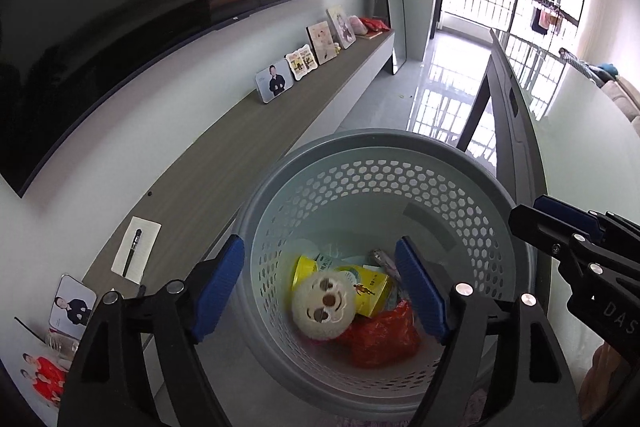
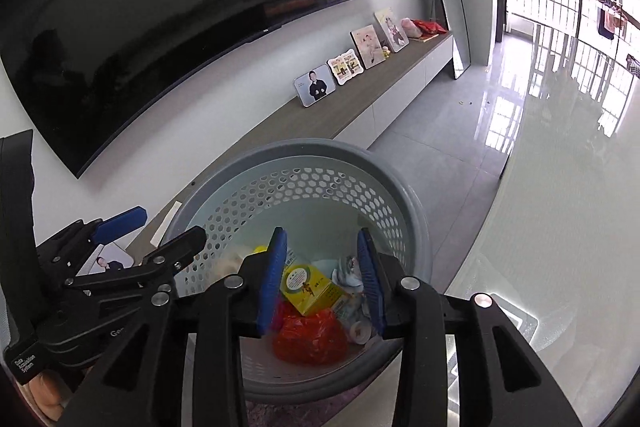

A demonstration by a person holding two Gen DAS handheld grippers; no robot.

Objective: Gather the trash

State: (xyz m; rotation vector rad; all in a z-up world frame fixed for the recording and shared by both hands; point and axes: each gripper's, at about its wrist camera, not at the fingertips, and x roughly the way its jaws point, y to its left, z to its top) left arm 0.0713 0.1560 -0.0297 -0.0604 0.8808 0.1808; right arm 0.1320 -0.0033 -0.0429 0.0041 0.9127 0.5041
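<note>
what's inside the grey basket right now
The grey basket holds a round white smiley-face thing, a yellow carton, a red plastic bag and pale wrappers. Whatever lies beneath them, and the basket floor, is covered.

Left gripper [image 1: 320, 291], right gripper [image 2: 322, 281]: black angular frames, blue ribbed pads, silver round screws, white lettering.

Open left tool [image 1: 320, 287], above trash-filled basket [image 1: 460, 187]

Left claw [image 1: 320, 285], right claw [image 2: 322, 281] — both agape
</note>
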